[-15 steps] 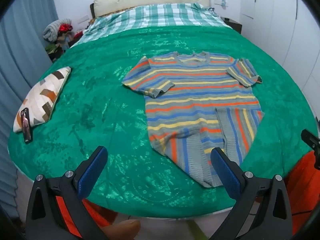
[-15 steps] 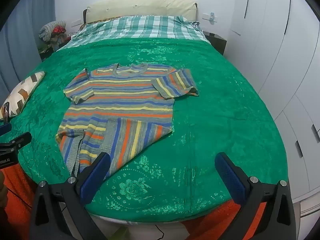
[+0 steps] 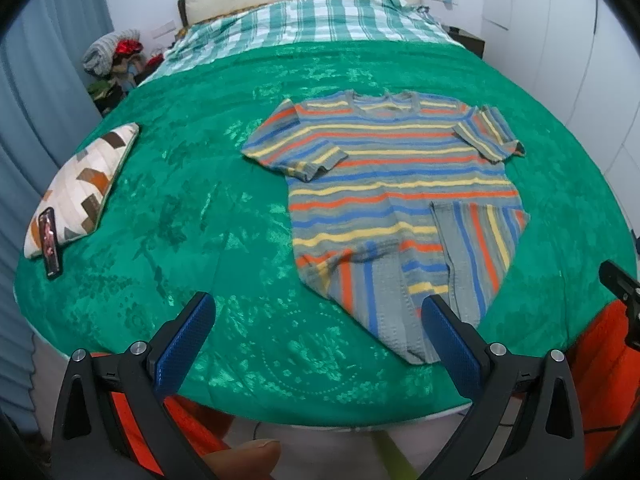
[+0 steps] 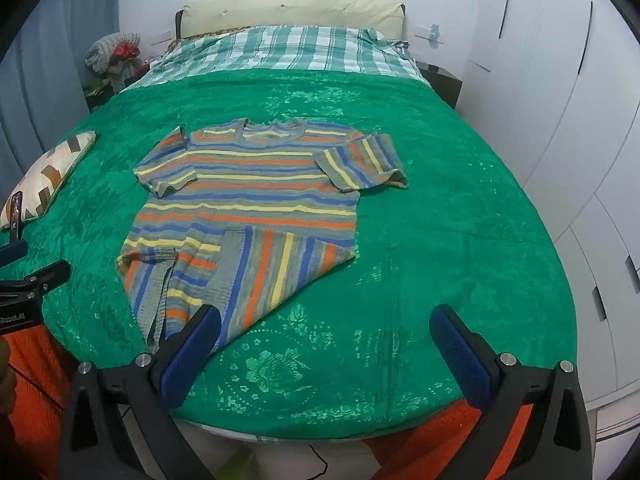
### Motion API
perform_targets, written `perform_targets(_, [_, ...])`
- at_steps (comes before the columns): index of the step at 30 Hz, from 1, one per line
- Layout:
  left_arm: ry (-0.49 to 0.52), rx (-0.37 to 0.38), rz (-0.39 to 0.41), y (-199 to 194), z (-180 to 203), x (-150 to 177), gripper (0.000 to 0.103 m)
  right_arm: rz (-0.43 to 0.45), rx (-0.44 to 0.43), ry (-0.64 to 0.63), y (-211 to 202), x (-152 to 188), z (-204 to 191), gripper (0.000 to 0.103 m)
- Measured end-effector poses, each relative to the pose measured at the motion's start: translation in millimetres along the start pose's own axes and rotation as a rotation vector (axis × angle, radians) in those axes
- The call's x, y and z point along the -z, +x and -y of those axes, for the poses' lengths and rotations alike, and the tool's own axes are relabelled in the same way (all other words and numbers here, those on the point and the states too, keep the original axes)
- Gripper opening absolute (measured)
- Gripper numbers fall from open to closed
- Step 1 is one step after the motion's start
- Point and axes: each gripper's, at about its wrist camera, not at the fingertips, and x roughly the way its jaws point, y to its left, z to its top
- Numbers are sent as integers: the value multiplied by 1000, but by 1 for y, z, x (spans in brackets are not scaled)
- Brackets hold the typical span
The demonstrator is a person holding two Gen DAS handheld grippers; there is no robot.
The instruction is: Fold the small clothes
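A small striped knit T-shirt [image 3: 392, 184] lies face up on the green bedspread [image 3: 200, 208], neck away from me; it also shows in the right wrist view [image 4: 248, 208]. Its lower hem is folded up in two flaps, so the stripes there run lengthwise. My left gripper [image 3: 316, 344] is open and empty, above the bed's near edge, with its right finger [image 3: 448, 340] just in front of the shirt's hem. My right gripper [image 4: 324, 352] is open and empty, to the right of the hem, with its left finger [image 4: 192, 348] overlapping the hem's corner.
A patterned cushion [image 3: 80, 184] with a phone [image 3: 50, 242] leaning on it lies at the bed's left edge. A checked sheet [image 3: 312, 20] and headboard are at the far end. White wardrobe doors [image 4: 560, 120] stand on the right. Orange cloth [image 4: 420, 440] hangs below the near edge.
Both grippers have shifted very slightly; the shirt has not moved.
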Motion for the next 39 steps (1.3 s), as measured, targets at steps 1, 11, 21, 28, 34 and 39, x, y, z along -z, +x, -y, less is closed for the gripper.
perform_targets(1, [2, 1, -2, 0, 0, 0, 103, -3, -1, -3, 0, 0, 0, 103])
perform_targets(11, [25, -3, 1, -1, 6, 2, 103, -11, -5, -11, 2, 1, -1, 103])
perform_targets(21, [18, 6, -14, -1, 7, 3, 103, -7, -10, -31, -1, 2, -7, 103])
perform_targets(28, [41, -16, -8, -3, 9, 6, 103, -8, -11, -46, -1, 2, -11, 103])
perform_targets(34, [57, -25, -23, 0, 12, 7, 103, -17, -9, -53, 1, 4, -14, 103])
perform_targets(39, [48, -29, -45, 5, 11, 10, 103, -25, -10, -55, 4, 4, -14, 103])
